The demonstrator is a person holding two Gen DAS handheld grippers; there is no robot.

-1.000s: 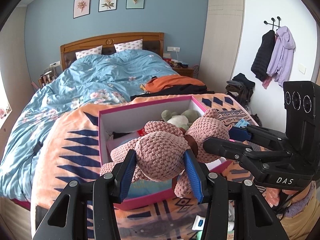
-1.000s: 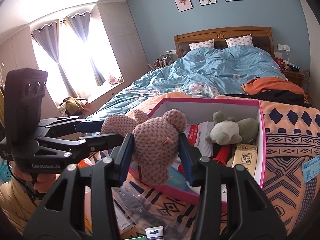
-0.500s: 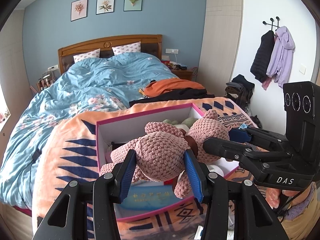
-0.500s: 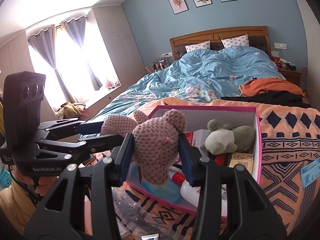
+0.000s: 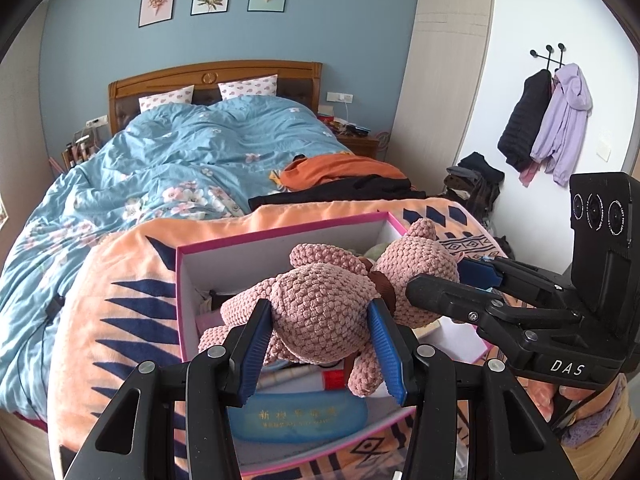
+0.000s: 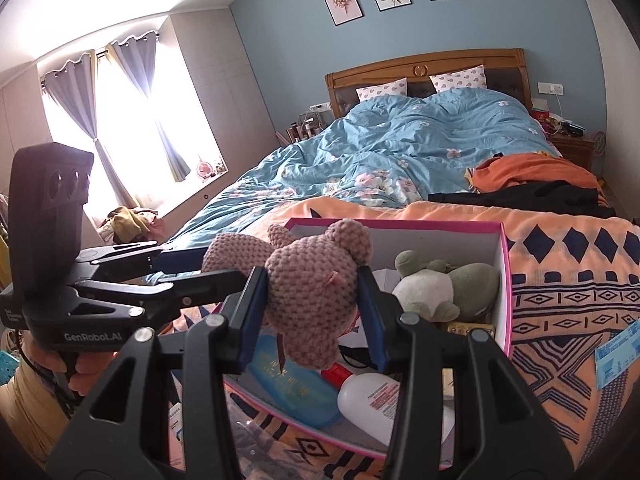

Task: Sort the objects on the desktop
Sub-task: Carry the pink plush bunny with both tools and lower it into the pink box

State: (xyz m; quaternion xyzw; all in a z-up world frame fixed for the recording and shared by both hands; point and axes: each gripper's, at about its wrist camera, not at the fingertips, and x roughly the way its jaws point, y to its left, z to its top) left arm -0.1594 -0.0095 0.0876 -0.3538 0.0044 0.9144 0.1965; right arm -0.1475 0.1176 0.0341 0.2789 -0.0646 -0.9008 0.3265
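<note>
Here, a pink crocheted teddy bear is held above the pink-rimmed open box by both grippers. The left gripper is clamped on the bear's body, its blue pads pressed into the yarn, while the jaws of the right gripper are closed on the bear's head. Inside the box, a green and white plush toy is seen at the far right, with a white bottle and a blue pouch near. The box is set on an orange patterned blanket.
</note>
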